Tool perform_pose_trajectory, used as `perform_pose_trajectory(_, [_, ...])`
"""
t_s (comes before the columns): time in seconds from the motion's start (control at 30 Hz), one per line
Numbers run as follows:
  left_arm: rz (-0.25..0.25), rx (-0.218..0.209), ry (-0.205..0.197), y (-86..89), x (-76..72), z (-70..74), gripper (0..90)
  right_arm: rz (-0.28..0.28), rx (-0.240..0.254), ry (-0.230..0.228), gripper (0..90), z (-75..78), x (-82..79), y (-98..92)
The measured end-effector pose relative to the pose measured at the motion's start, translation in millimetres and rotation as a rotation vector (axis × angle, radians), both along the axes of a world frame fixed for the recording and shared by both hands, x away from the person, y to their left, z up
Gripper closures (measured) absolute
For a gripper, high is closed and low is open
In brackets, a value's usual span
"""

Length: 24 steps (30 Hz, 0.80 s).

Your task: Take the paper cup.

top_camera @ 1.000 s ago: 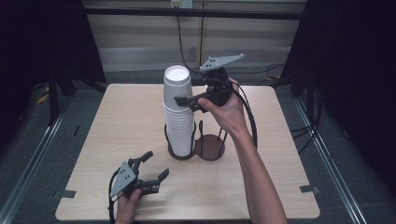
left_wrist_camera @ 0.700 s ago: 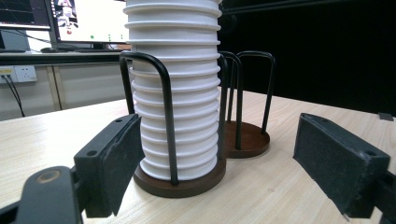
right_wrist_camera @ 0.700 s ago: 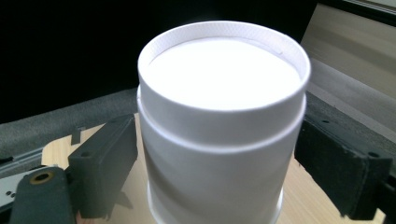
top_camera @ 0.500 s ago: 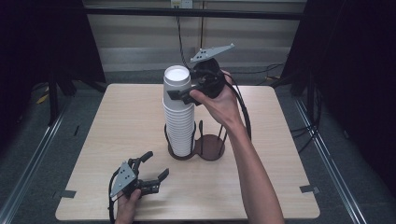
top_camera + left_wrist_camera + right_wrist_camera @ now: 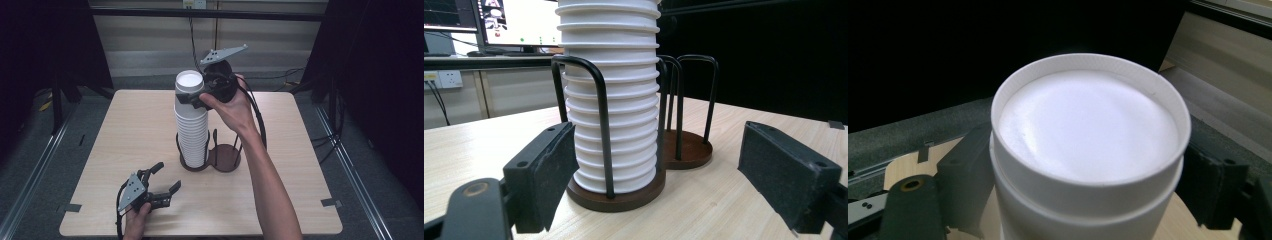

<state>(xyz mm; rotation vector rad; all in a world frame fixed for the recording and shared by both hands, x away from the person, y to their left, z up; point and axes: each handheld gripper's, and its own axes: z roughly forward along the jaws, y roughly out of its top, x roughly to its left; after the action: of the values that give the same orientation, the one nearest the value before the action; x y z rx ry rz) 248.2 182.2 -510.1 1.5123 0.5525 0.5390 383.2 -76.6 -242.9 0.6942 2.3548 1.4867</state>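
A tall stack of white foam cups (image 5: 192, 130) stands upside down in the left ring of a dark two-place wire holder (image 5: 226, 159). My right gripper (image 5: 190, 94) reaches the stack from the right, and its jaws have just been closing on the top cup (image 5: 1088, 130). Both pads (image 5: 965, 175) lie against that cup's sides. The left gripper (image 5: 168, 176) rests near the table's front edge with its jaws wide apart and nothing between them. Seen from the left gripper (image 5: 659, 150), the stack (image 5: 611, 100) and the holder (image 5: 689, 150) stand just ahead.
The holder's right ring (image 5: 224, 155) holds nothing. The light wooden table (image 5: 125, 130) is bare around the holder. A cable (image 5: 260, 125) loops down from the right gripper along the forearm. Monitors (image 5: 499, 20) stand on a desk behind.
The right gripper moved left and up from beside the stack until its jaws sat around the top cup, and they drew in. The left gripper stayed put.
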Motion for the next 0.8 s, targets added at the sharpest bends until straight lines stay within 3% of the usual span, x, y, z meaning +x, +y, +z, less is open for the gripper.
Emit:
perform_pose_trajectory(0.33, [0.000, 0.002, -0.002, 0.1, 0.1, 0.0, 15.5, 0.000, 0.011, -0.010, 20.2, 2.4, -0.3, -1.0])
perform_pose_trajectory(0.8, [0.000, 0.000, 0.000, 0.0, 0.0, 0.0, 15.5, -0.023, 0.103, -0.067, 20.7, 14.0, -5.3, -8.8])
